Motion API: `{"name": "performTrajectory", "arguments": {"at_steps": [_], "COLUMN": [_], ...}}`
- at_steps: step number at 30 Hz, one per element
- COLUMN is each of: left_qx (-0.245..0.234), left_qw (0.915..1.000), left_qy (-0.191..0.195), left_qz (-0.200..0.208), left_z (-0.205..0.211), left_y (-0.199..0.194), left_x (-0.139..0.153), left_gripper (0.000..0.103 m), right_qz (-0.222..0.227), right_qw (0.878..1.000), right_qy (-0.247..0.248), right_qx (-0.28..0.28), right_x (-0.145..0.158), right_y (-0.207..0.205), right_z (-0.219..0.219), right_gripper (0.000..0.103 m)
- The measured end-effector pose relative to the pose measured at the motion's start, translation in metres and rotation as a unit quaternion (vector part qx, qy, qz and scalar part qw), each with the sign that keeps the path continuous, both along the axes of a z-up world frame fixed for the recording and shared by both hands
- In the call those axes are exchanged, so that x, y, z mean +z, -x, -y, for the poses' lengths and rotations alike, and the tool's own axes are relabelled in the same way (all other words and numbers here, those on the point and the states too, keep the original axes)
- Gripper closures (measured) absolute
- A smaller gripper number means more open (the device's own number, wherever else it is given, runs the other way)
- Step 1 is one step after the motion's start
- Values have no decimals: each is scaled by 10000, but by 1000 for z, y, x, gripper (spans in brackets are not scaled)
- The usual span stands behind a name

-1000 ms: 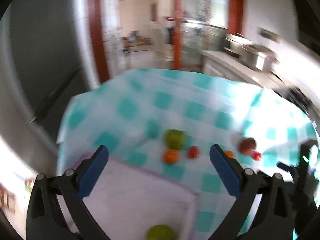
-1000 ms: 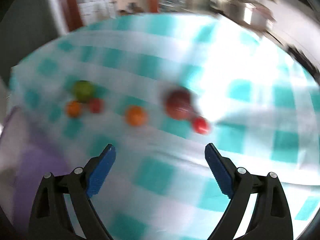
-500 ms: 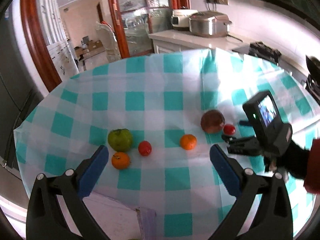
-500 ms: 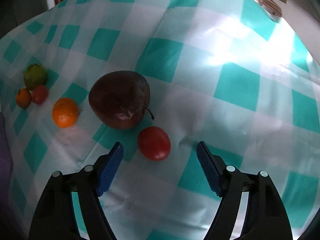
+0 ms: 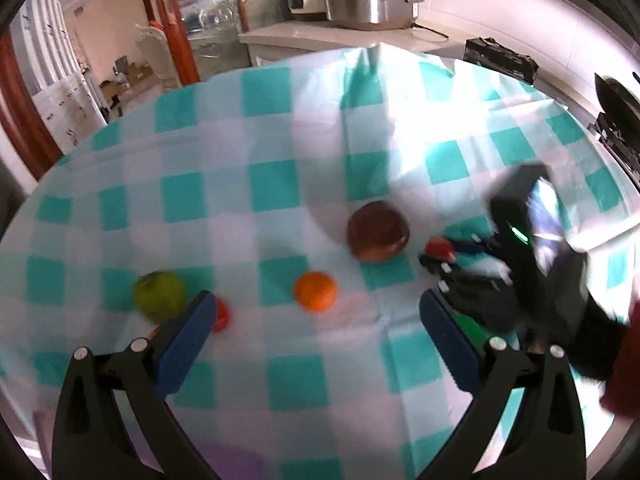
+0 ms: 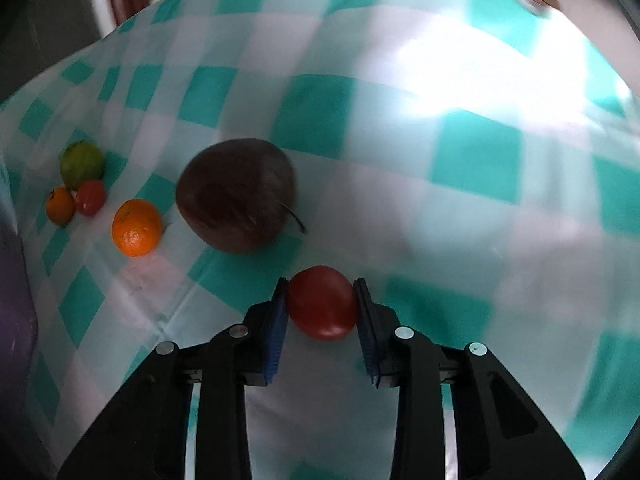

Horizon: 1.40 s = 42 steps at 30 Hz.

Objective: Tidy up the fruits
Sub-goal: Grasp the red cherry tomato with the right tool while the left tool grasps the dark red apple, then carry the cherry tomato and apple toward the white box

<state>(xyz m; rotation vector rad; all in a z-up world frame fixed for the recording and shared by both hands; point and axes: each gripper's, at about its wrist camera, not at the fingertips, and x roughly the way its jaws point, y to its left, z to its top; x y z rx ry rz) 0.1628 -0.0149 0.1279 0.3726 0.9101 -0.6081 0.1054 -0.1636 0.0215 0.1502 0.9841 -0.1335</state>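
My right gripper (image 6: 321,300) is shut on a small red tomato (image 6: 322,303) on the checked tablecloth; it also shows in the left wrist view (image 5: 439,249). A dark red apple (image 6: 237,194) lies just behind it, also in the left wrist view (image 5: 377,235). An orange (image 6: 137,227) lies left of the apple and shows in the left wrist view (image 5: 315,291). Farther left sit a green fruit (image 6: 82,164), a second small tomato (image 6: 91,197) and a small orange (image 6: 60,205). My left gripper (image 5: 316,320) is open and empty, just in front of the orange.
A purple tray shows at the left edge (image 6: 14,320) and at the bottom of the left wrist view (image 5: 228,460). The teal and white tablecloth (image 5: 280,184) covers a round table. A counter with a rice cooker (image 5: 372,0) stands behind the table.
My right gripper has moved forward and closed on the small red tomato. My left gripper has moved closer to the fruits and to the right.
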Motion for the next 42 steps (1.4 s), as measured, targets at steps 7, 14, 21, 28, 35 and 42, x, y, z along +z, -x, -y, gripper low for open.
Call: {"name": "performTrajectory", "arguments": {"at_steps": [7,14,21,28,35,42], "left_qx": [226,264,357,462,768,891], "left_qw": [9968,9963,9933,9944,9925,9899], "left_qy": [50,-632,-938,-791,-636,-697], "left_qz": [-769,-525,-576,-531,-705,-852], "left_z": [66,117,125,119,100,86], "left_y": [-53,-64,-58,-35,34,100], "left_x": [-49,-89,-117,-121,-123,-127], "left_gripper": [1,2,41,43,43,43], "right_qz": [59,71,209,95,-108,-131], "right_qw": [9984,9958,9926,9941,9973,9985], "right_qy": [-199,-436,-531,-418,-348,-370], "right_qx": [-527,-807,-1069,-997,-632,-394], "right_x": [13,13,17,17,10,8], "right_y": [71,125,159,191,224,254], "right_z": [-4,-5,5,0,-11,-6], "right_gripper": [71,71,71,71,71,70]}}
